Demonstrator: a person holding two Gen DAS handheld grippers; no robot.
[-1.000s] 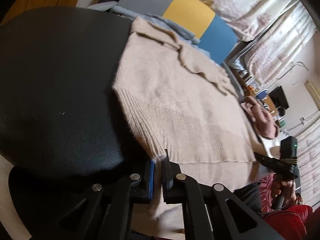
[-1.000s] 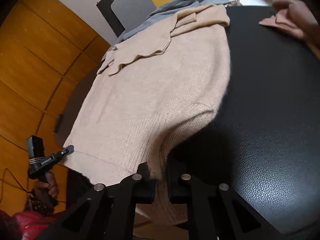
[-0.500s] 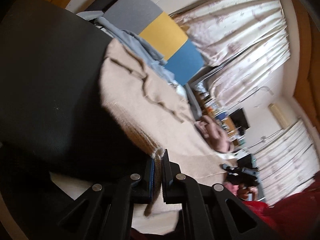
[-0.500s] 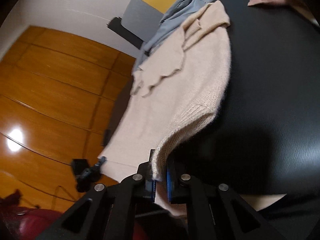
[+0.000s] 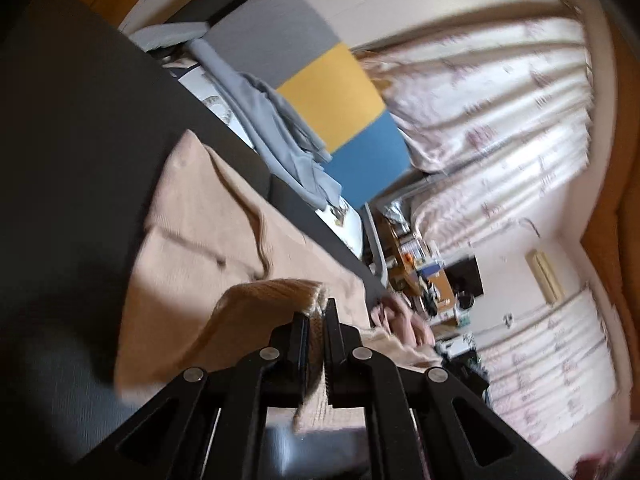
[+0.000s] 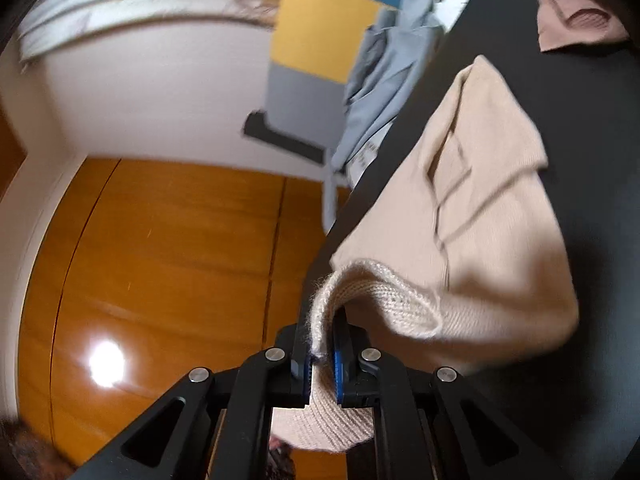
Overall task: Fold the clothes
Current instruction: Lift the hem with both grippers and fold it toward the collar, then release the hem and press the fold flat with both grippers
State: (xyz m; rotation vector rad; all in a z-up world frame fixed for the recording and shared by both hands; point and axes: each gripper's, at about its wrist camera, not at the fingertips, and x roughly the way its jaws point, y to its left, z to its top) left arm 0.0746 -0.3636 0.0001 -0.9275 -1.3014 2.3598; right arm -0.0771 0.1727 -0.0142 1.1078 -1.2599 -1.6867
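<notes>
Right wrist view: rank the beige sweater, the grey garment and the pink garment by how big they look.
1. beige sweater, clearly largest, though nearest the camera.
2. grey garment.
3. pink garment, smallest, but cut off by the picture's edge, so its place against the grey one is unsure.

left gripper [image 5: 316, 312] and right gripper [image 6: 322, 332] both clamped on beige sweater [image 6: 472, 216] hem, raised above it.

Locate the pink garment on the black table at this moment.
In the right wrist view the pink garment lies at the top right on the black table, apart from the beige sweater; the grey clothes hang beyond the table's far edge.
</notes>
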